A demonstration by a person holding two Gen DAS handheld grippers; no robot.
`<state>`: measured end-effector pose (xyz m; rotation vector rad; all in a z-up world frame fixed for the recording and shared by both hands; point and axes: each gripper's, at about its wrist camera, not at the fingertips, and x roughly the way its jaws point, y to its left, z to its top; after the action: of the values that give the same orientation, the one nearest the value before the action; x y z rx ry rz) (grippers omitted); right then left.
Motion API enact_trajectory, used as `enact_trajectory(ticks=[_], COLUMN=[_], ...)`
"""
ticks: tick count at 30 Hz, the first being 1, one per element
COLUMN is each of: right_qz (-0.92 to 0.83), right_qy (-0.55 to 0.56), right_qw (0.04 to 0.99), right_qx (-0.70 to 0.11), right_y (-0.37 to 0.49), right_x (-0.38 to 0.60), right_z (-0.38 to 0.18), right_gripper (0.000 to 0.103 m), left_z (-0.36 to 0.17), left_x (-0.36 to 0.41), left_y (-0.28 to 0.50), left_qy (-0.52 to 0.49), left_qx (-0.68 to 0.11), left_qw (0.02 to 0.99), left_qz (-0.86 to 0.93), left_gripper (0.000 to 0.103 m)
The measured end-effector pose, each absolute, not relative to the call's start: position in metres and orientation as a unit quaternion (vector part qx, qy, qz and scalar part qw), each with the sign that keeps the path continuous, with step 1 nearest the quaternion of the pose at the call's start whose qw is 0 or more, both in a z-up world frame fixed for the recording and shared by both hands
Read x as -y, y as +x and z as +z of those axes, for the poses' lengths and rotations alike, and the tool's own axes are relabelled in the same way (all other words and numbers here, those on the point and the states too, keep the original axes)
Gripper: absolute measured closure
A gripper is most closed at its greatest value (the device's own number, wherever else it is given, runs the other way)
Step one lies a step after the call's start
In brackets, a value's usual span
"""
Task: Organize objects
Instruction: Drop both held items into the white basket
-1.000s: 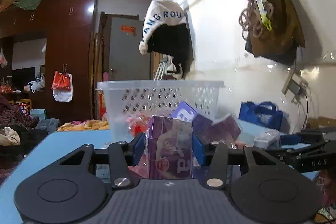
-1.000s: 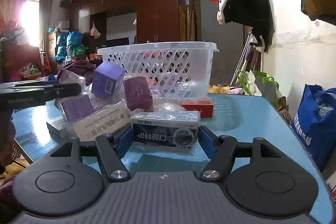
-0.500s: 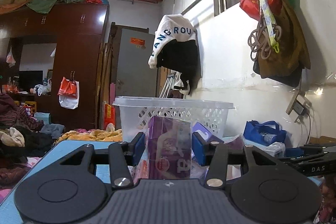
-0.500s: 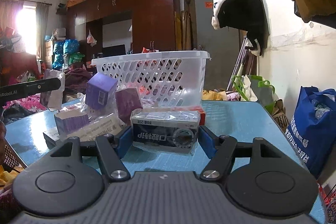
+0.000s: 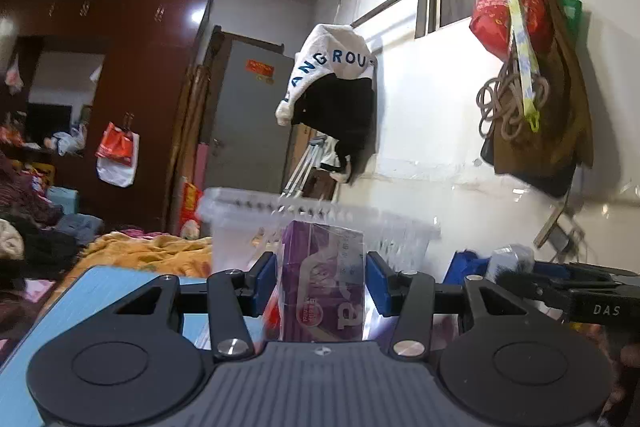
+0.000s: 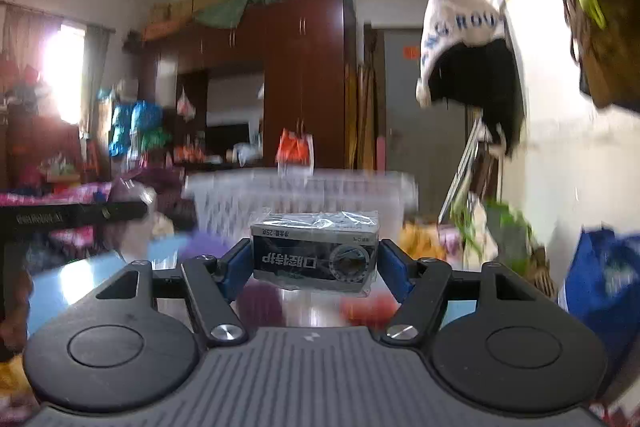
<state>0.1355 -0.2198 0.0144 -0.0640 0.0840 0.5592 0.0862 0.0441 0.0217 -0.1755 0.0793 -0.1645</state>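
Observation:
My left gripper (image 5: 322, 283) is shut on a purple box (image 5: 323, 279) wrapped in clear film and holds it upright above the blue table (image 5: 80, 291). Behind it stands the white plastic basket (image 5: 240, 223). My right gripper (image 6: 314, 263) is shut on a black and white box (image 6: 314, 253) in clear film, lifted off the table, with the white basket (image 6: 304, 195) blurred behind it. The right gripper's body shows at the right of the left wrist view (image 5: 580, 287).
Blurred purple and red packets (image 6: 260, 299) lie on the table below the right gripper. A blue bag (image 6: 604, 279) hangs at the table's right. A white wall (image 5: 440, 155) with hanging clothes and bags runs along the right. A wardrobe (image 6: 304, 83) stands behind.
Both grippers have risen with their boxes. The basket and the table's packets have dropped lower in both views. The right wrist view is now motion-blurred.

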Motion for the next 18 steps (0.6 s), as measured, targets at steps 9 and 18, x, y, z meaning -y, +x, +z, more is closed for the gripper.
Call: enact_trajectory(ticks=[9, 18], right_qz=[0.245, 0.252], right_qy=[-0.061, -0.079], right_qw=[0.967, 0.961], right_qx=[-0.029, -0.081], right_y=[0.237, 0.271], right_x=[0.166, 0.15], right_z=[0.061, 0.05], right_gripper=[0.033, 0.032], left_z=[0.088, 0.088], left_x=[-0.044, -0.039], left_y=[0.204, 0.25], left_qy=[-0.125, -0.132], left_qx=[-0.108, -0.15], left_qw=[0.984, 0.979], left_qz=[-0.07, -0.049], left_gripper=[0.051, 0.049])
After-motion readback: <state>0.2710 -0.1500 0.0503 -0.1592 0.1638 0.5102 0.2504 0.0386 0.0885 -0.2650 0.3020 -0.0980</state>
